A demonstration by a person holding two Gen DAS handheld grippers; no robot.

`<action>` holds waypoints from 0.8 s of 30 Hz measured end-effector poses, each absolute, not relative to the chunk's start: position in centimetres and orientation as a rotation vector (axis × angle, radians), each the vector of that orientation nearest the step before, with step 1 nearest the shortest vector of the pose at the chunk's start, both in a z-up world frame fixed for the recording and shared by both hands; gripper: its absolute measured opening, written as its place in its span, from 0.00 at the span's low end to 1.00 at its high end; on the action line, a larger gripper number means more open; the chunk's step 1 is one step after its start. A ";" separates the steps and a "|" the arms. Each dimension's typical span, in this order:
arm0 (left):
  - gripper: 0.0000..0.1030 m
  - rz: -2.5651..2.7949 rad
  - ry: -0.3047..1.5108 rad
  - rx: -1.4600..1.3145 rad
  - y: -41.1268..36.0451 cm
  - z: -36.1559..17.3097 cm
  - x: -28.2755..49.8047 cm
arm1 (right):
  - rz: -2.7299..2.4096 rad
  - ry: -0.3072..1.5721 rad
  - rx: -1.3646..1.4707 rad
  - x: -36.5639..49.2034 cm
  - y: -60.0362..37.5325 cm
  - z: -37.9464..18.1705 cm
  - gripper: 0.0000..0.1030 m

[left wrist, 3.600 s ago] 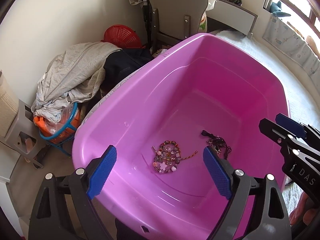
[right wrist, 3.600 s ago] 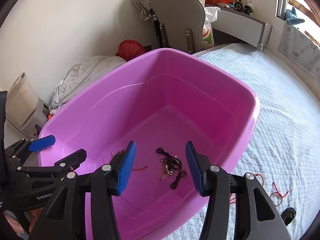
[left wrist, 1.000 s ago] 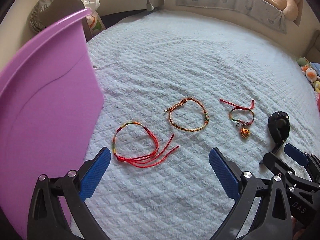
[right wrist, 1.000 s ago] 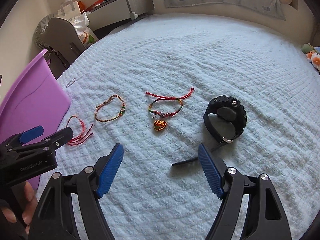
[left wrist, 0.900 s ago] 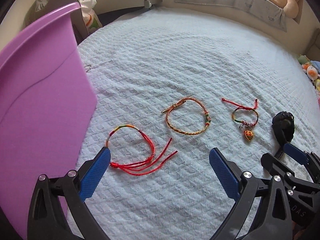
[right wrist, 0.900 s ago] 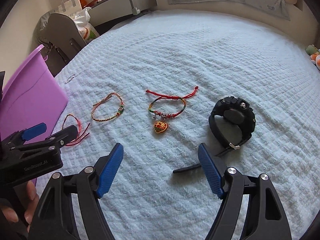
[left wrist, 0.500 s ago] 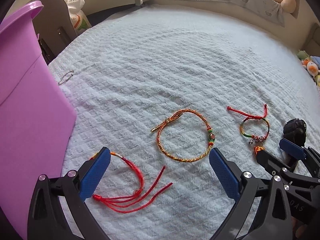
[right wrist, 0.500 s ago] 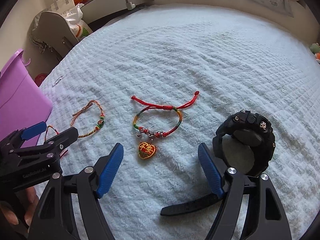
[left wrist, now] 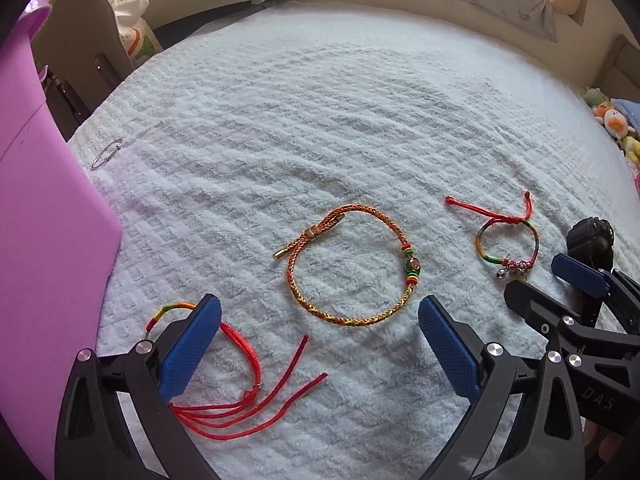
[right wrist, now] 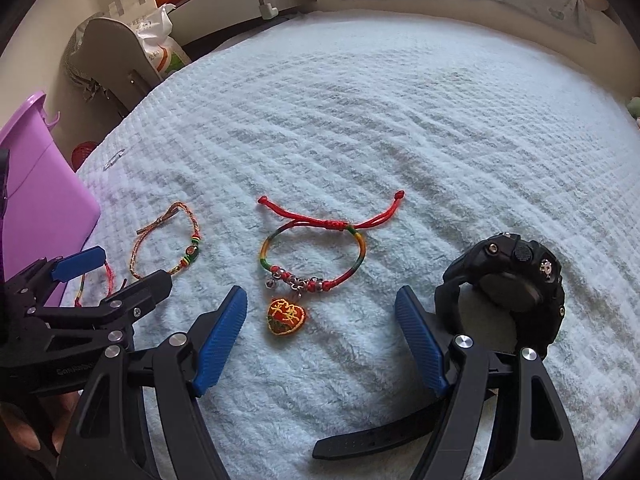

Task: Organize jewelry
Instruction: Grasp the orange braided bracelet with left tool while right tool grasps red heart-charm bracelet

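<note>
On the white blanket (left wrist: 320, 120) lie three bracelets and a black watch (right wrist: 512, 284). My left gripper (left wrist: 320, 344) hangs open just short of the braided orange bracelet (left wrist: 408, 264). Its left finger covers part of the red cord bracelet (left wrist: 248, 360). My right gripper (right wrist: 320, 344) is open too, and the heart charm (right wrist: 286, 316) of the rainbow cord bracelet (right wrist: 356, 240) lies just ahead of the gap. The watch stands against its right finger, strap (right wrist: 380, 436) trailing underneath. Neither gripper holds anything.
The purple tub (left wrist: 40, 200) rises at the left edge of the bed. A small silver ring (left wrist: 106, 154) lies on the blanket near it. A grey chair (right wrist: 112, 52) and bags stand beyond the bed's far left, plush toys (left wrist: 612, 120) at the right.
Both grippers swung from above the purple tub to the blanket, then sank closer to the bracelets. The jaws stayed as wide as before.
</note>
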State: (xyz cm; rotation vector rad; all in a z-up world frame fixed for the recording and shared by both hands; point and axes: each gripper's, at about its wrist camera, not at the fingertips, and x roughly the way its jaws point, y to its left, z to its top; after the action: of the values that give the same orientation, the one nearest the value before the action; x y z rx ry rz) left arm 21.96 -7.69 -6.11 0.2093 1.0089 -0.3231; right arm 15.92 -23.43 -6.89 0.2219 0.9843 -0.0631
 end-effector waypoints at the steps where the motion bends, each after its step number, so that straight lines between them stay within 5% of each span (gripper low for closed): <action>1: 0.94 -0.320 1.012 0.215 -7.8 -6.3 22.1 | -0.065 0.987 0.216 16.0 -23.3 -6.9 0.71; 19: 0.95 -0.296 1.030 0.208 -8.0 -7.9 25.3 | -0.098 0.979 0.111 18.3 -22.0 -7.7 0.66; 21: 0.93 -0.304 1.031 0.212 -8.1 -7.8 25.1 | -0.096 0.984 0.090 18.3 -21.8 -7.8 0.59; 24: 0.76 -0.332 1.014 0.219 -8.3 -7.4 24.4 | -0.094 0.984 0.083 18.2 -21.6 -7.8 0.52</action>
State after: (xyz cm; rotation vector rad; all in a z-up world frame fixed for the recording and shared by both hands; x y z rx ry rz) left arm 24.40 -8.33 -7.36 0.2193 1.0139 -0.3325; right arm 18.24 -21.60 -7.83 0.0829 0.9841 -0.0936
